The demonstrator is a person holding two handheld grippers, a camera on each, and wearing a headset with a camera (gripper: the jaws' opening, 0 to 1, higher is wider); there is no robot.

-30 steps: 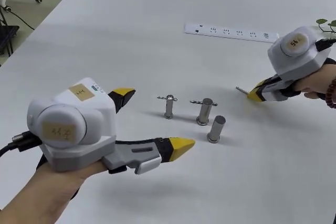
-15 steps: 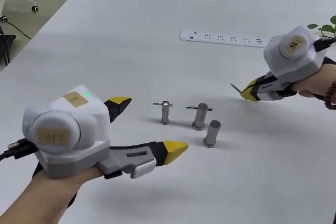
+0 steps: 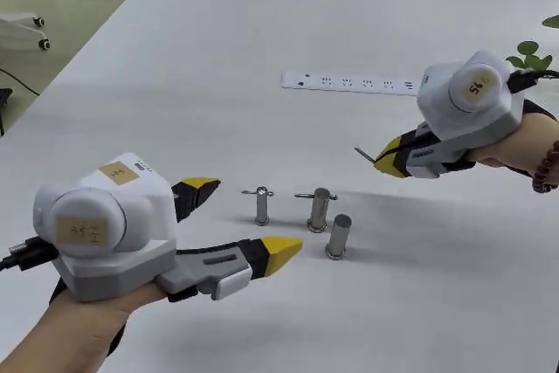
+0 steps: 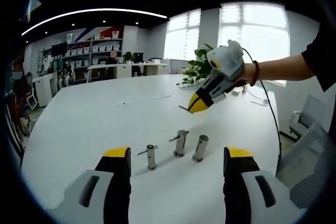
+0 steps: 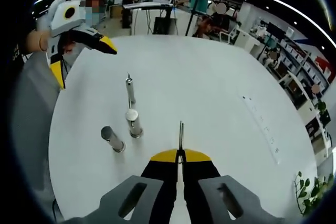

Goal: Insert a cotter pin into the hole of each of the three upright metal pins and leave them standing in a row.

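Three metal pins stand upright on the white table. The left pin (image 3: 261,205) and the middle pin (image 3: 318,209) each carry a cotter pin through the top. The right pin (image 3: 337,237) has a bare top. My left gripper (image 3: 240,220) is open, low at the near left, its yellow tips pointing at the pins (image 4: 178,143). My right gripper (image 3: 382,162) hovers above and right of the pins, shut on a cotter pin (image 3: 364,155) that sticks out from its tips (image 5: 181,134).
A white power strip (image 3: 349,84) lies across the table behind the pins. A green plant (image 3: 529,52) peeks in at the far right edge. Office chairs and shelving stand beyond the table.
My right gripper has moved left and closer to the pins with the cotter pin held. The left gripper has barely shifted. The head camera has tilted, sliding the scene down.
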